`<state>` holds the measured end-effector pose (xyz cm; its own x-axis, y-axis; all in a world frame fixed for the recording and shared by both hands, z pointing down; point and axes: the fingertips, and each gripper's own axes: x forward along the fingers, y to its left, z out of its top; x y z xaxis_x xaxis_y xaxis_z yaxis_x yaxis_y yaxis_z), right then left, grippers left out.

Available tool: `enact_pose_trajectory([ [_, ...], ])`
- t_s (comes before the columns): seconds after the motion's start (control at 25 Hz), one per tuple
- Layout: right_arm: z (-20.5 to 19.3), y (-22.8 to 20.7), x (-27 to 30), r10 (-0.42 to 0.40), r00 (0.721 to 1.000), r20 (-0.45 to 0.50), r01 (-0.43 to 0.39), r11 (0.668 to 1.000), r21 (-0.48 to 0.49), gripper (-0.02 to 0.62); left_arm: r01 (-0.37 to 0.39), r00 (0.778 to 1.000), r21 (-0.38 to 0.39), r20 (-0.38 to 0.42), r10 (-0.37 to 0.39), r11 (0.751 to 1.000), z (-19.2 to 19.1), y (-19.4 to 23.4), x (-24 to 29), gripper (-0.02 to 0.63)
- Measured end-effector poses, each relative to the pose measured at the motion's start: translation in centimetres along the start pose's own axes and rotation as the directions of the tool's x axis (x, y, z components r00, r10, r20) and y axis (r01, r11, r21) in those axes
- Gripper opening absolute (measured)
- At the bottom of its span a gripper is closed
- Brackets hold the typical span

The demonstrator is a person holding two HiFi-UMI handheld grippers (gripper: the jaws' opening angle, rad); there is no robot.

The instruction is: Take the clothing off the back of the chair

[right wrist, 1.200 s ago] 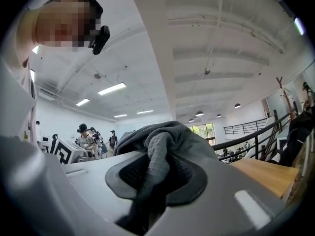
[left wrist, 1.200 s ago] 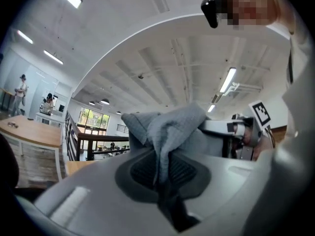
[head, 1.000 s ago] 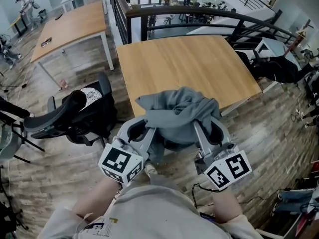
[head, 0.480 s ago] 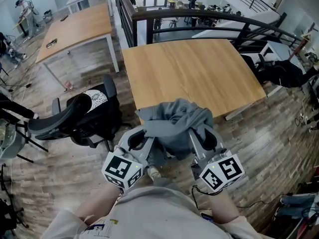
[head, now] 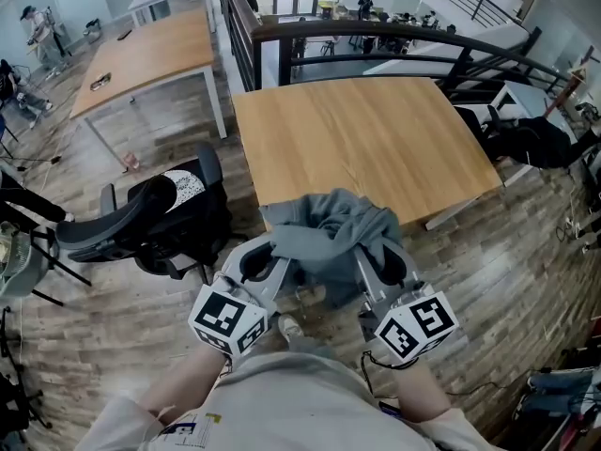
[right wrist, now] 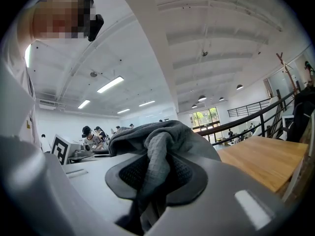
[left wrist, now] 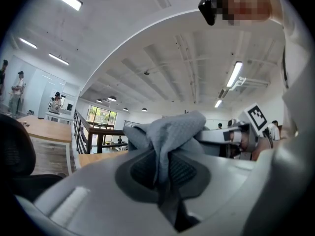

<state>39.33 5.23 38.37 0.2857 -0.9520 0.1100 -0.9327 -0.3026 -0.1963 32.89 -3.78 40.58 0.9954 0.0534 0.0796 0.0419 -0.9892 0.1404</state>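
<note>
A crumpled grey garment (head: 329, 231) hangs bunched between my two grippers, in front of my body and above the wood floor. My left gripper (head: 273, 256) is shut on its left side and my right gripper (head: 372, 256) on its right side. In the left gripper view a fold of the grey cloth (left wrist: 170, 132) is pinched between the dark pads of that gripper (left wrist: 162, 168). The right gripper view shows the same cloth (right wrist: 153, 141) squeezed in the right gripper (right wrist: 155, 177). A black office chair (head: 155, 222) stands to the left, apart from the garment.
A large wooden table (head: 366, 139) lies just beyond the garment, its near edge close to the grippers. A dark railing (head: 376, 38) runs behind it. A second long table (head: 150, 50) stands at the far left. Dark chairs and clothing (head: 526, 139) sit at the right.
Both grippers have sunk a little with the grey garment still gripped between them, and the bundle hangs slightly lower and nearer my body.
</note>
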Motion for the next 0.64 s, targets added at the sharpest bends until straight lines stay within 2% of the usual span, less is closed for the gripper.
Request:
enact_pose_trajectory([
  [0.64,0.3,1.0,-0.4,0.031,1.0,0.002,-0.031,1.0,0.0,0.084,-0.019,0.999,-0.027,-0.041,0.018,0.999,-1.2,0.0,-0.6,0.034],
])
